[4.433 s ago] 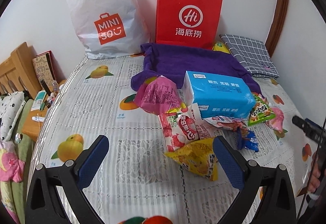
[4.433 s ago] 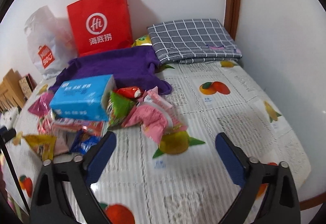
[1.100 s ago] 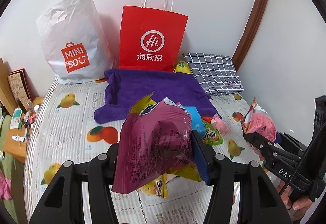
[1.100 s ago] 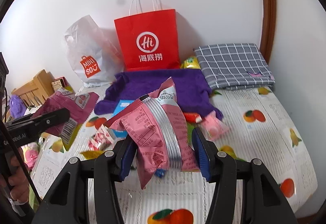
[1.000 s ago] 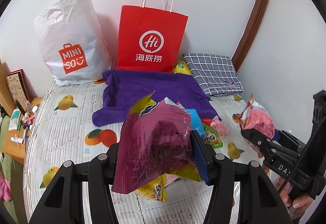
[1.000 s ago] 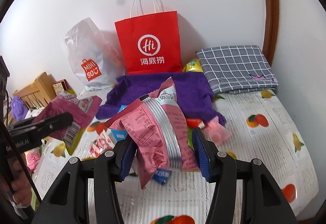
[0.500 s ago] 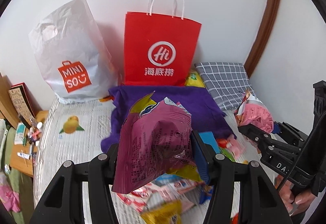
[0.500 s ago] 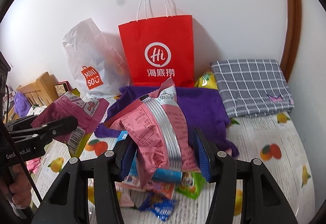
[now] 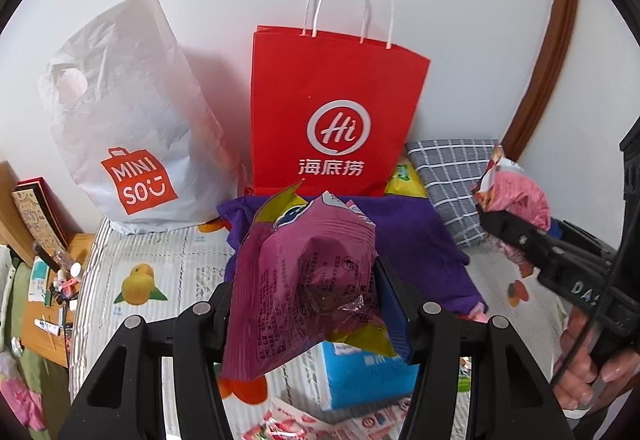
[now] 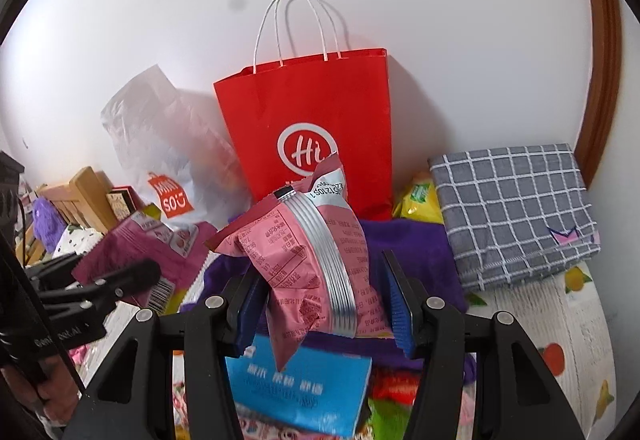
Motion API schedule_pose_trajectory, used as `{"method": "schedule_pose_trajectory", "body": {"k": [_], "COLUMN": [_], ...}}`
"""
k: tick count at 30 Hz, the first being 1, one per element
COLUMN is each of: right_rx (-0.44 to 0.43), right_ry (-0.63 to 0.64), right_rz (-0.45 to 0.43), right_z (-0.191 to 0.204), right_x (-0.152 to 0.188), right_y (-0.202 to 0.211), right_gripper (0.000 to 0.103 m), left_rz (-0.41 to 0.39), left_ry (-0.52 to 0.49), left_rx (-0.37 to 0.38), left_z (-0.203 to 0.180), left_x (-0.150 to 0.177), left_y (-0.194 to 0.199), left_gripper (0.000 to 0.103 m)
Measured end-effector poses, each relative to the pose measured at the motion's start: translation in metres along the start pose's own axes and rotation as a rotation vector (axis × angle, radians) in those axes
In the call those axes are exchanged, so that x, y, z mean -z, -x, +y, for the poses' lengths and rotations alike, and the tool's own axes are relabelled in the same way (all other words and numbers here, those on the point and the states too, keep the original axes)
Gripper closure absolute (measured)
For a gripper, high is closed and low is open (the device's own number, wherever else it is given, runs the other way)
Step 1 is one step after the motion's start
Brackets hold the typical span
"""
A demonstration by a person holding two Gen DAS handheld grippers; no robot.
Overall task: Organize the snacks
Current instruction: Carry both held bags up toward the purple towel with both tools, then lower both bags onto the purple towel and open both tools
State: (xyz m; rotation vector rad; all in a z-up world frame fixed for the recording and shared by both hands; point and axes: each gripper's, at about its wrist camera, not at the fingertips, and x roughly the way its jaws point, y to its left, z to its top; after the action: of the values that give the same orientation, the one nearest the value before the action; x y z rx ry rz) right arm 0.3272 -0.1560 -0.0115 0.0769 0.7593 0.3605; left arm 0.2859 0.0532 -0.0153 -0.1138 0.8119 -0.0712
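Left wrist view | left tool raised over bed, clamped on magenta snack bag | right tool level, clamping pink snack bag, facing red paper bag

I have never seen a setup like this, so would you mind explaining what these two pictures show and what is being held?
There is no robot: a person holds a two-finger gripper in each hand, each carrying a fisheye camera looking along its fingers. One picture is from the left gripper, shut on a magenta snack bag. The other is from the right gripper, shut on a pink snack bag. Below lies a fruit-print bed cover with a blue box and a purple towel. A red paper bag and a white plastic bag stand against the wall.
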Motion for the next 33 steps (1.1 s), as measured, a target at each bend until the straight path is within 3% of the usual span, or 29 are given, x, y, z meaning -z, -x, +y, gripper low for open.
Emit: {"method": "schedule_pose_trajectory", "body": {"k": [12,26,29,33], "right_rx": [0.032,0.094,0.071,0.074], "right_ry": [0.009,0.064,0.055,0.054], "right_rz": [0.025,0.126,0.155,0.2], "right_z": [-0.025,-0.052,-0.057,-0.061], "right_x": [-0.021,-0.01,-0.008,-0.002], "right_y": [-0.048,-0.106,-0.117,-0.132], "right_gripper": [0.05,0.05,0.065,0.066], "left_rz": [0.047,0.133,0.145,0.169], "left_ry": [0.006,-0.032,-0.037,-0.05], "left_rx": [-0.028,-0.032,-0.023,-0.021], "left_z": [0.015,0.008,0.01,0.011], "left_x": [-0.019,-0.024,-0.026,-0.028], "left_y": [-0.055,-0.124,-0.135,-0.152], "left_gripper": [0.048,0.048,0.048,0.048]}}
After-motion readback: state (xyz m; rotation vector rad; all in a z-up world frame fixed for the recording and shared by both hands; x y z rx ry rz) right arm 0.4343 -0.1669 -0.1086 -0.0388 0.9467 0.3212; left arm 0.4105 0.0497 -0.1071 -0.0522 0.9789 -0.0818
